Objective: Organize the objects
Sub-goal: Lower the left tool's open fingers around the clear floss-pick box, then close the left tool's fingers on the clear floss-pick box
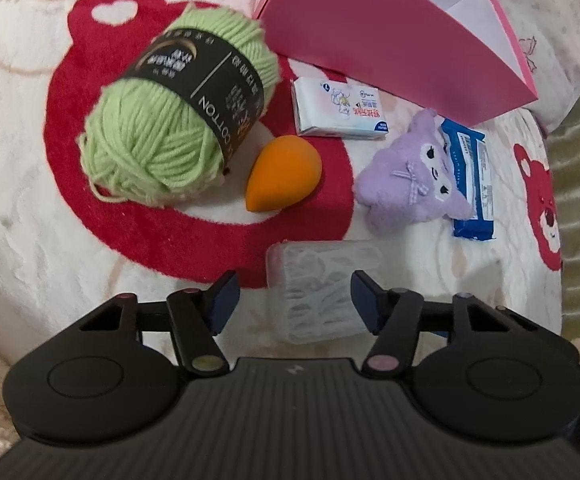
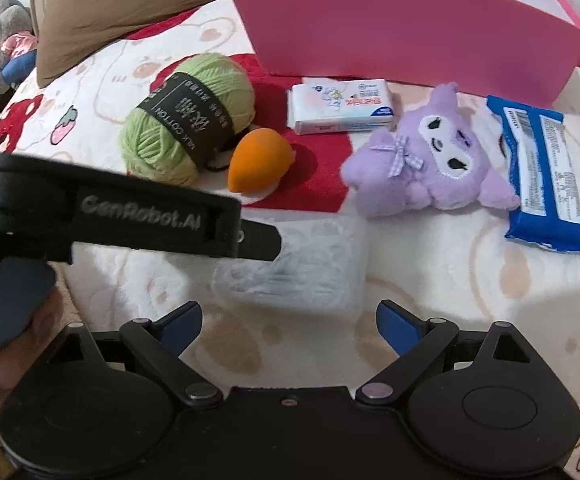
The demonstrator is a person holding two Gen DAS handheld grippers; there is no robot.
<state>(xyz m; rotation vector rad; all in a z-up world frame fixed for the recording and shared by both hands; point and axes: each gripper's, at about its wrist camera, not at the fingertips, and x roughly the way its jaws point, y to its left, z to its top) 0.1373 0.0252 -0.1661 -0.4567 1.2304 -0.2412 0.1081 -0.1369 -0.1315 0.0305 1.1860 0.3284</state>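
Observation:
On a plush blanket lie a green yarn ball (image 1: 174,120) (image 2: 188,118), an orange sponge egg (image 1: 284,174) (image 2: 258,160), a white tissue pack (image 1: 340,110) (image 2: 344,106), a purple plush toy (image 1: 414,174) (image 2: 430,158), a blue wipes pack (image 1: 470,184) (image 2: 542,172) and a clear plastic box of floss picks (image 1: 322,288) (image 2: 302,272). An open pink box (image 1: 374,32) (image 2: 406,36) stands behind them. My left gripper (image 1: 294,296) is open, fingers either side of the clear box's near end. My right gripper (image 2: 290,324) is open and empty, just short of the clear box.
The left gripper's body (image 2: 102,208) reaches in from the left of the right wrist view over the clear box. A brown pillow (image 2: 110,4) lies at the back left. The blanket's edge (image 1: 570,200) falls away on the right.

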